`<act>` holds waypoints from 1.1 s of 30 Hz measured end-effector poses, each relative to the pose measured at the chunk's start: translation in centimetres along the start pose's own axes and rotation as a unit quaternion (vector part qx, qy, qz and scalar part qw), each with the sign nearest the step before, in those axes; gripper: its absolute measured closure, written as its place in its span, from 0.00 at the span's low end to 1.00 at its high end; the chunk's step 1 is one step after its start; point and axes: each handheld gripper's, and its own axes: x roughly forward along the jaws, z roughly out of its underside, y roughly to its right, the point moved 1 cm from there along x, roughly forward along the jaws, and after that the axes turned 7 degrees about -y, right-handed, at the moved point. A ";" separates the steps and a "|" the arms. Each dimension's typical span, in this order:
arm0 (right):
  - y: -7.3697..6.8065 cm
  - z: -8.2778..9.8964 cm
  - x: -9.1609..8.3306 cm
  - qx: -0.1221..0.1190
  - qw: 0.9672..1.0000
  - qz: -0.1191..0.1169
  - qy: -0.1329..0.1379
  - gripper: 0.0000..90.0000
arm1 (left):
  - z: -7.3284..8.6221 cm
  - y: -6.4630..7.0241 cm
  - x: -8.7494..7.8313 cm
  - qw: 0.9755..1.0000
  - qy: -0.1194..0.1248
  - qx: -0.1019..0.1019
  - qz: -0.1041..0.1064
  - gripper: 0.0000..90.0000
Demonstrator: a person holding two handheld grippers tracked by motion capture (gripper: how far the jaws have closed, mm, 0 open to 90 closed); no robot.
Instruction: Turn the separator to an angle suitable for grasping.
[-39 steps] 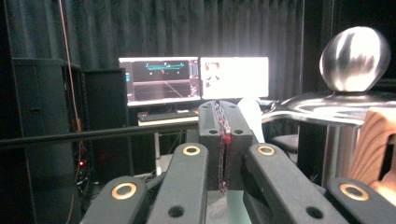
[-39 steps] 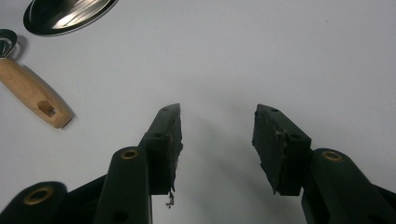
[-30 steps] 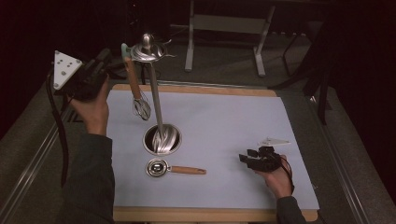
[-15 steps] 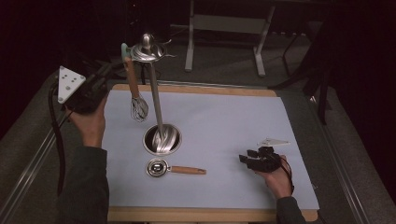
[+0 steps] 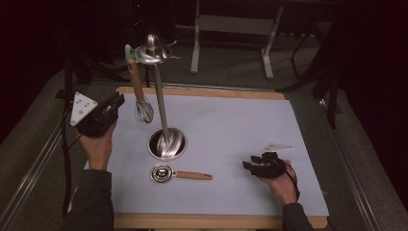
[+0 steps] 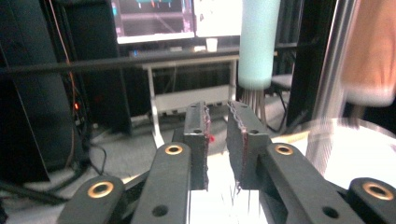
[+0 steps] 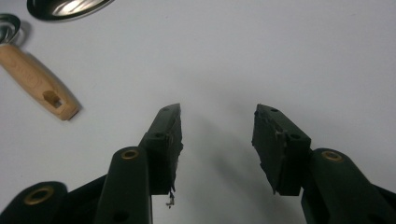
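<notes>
1. We see the whisk (image 5: 140, 91) hanging from the top of the stand (image 5: 159, 101), its wires just above the desk (image 5: 231, 120). The left gripper (image 5: 113, 103) sits just beside it; its fingers (image 6: 198, 140) have just been opening, now stand partly apart and hold nothing.
2. If the left gripper brushes the whisk as it moves off, the whisk can swing and slip from its hook, we think.
3. The stand is tall and thin, so a push against its pole could tip it, and the whisk falls with it.
4. The spoon (image 5: 180, 174) lies flat in front of the base of the stand. The right gripper (image 5: 250, 166) rests on the desk well apart from it, fingers (image 7: 166, 140) wide open and empty.
5. If we reach for the spoon too flat, the fingers may only push it toward the base.
</notes>
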 end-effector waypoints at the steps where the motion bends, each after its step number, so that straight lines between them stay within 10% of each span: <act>1: -0.2 0.0 0.2 -0.004 1.000 -0.001 -0.002 0.57 | 0.7 0.1 0.1 1.000 -0.005 -0.005 0.004 0.85; 24: -5.7 -1.1 2.8 -0.068 0.996 -0.046 -0.021 0.62 | 11.8 0.4 1.1 0.991 -0.127 -0.040 0.012 0.78; 33: -9.4 -1.1 4.0 -0.113 0.990 -0.079 -0.036 1.00 | 14.6 0.0 1.9 0.985 -0.163 -0.057 0.017 0.78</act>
